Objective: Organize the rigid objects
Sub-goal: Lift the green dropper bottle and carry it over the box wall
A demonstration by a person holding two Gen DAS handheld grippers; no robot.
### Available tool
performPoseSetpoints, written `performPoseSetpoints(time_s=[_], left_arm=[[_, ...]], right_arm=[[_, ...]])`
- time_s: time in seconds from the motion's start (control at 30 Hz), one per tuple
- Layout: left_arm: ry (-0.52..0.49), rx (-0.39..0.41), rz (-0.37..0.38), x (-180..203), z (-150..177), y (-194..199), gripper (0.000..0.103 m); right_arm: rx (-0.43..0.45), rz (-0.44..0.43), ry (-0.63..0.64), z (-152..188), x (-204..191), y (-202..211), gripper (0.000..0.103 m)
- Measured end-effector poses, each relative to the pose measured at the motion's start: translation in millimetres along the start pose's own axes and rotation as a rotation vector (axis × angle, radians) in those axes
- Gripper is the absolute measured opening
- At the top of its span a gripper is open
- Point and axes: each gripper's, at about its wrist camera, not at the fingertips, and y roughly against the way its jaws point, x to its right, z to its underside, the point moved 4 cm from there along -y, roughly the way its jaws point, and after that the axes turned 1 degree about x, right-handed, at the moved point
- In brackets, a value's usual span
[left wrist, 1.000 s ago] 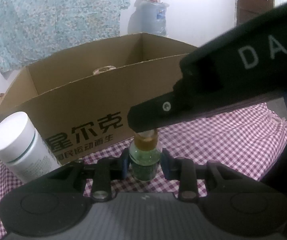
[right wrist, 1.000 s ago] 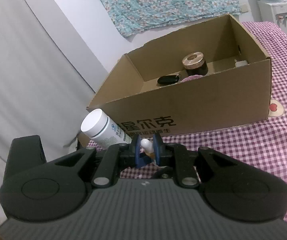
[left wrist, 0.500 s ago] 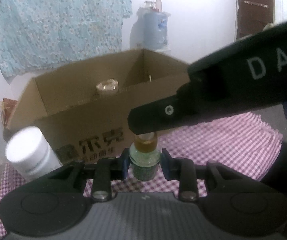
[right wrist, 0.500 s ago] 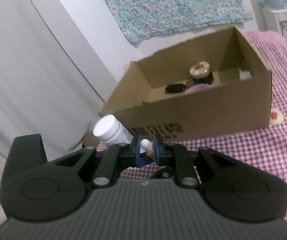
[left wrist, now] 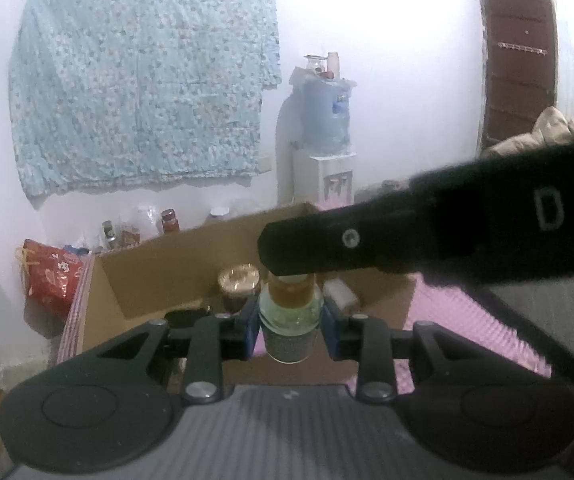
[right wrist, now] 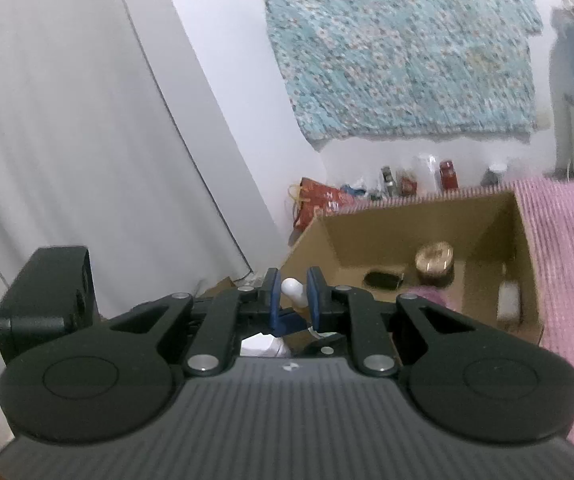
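**Two grippers, one bottle, box just ahead**

Left wrist view: your left gripper (left wrist: 290, 326) is clamped on the bottle's (left wrist: 290, 320) green body, holding it upright, and that grip looks meant to steady it. Above it, the right gripper's black body reaches across, onto the amber neck. Beyond sits the open box (left wrist: 175, 276), with a gold-lidded jar (left wrist: 239, 280) and a dark flat item (left wrist: 185, 319) already inside.

Right wrist view: your right gripper (right wrist: 291, 298) sits narrow around the bottle's white tip (right wrist: 293, 290), pinching it from above. The box (right wrist: 525, 256) lies ahead and right on the pink checked cloth (right wrist: 567, 248), open side up and ready to receive. I'd judge this a two-handed carry, bottle in the air, drop-off next.
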Motion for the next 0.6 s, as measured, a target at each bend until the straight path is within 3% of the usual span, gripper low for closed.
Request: performPoseSetpoints(time_s=[0.17, 0.33, 0.6], left_arm=[[0.077, -0.033, 0.011, -10.4, -30.6, -37.8, 0.033], [0.157, -0.141, 0.036, -25.0, -46.1, -100.0, 0.033], [0.212, -0.283, 0.037, -43.2, -44.8, -174.2, 0.033]], right_arm=[[-0.026, 0.009, 0.025, -41.2, 25.2, -16.7, 0.014], [-0.117, 0.024, -0.026, -70.1, 75.4, -55.0, 0.014], [-0.238, 0.036, -0.145, -75.8, 150.8, -112.2, 0.014]])
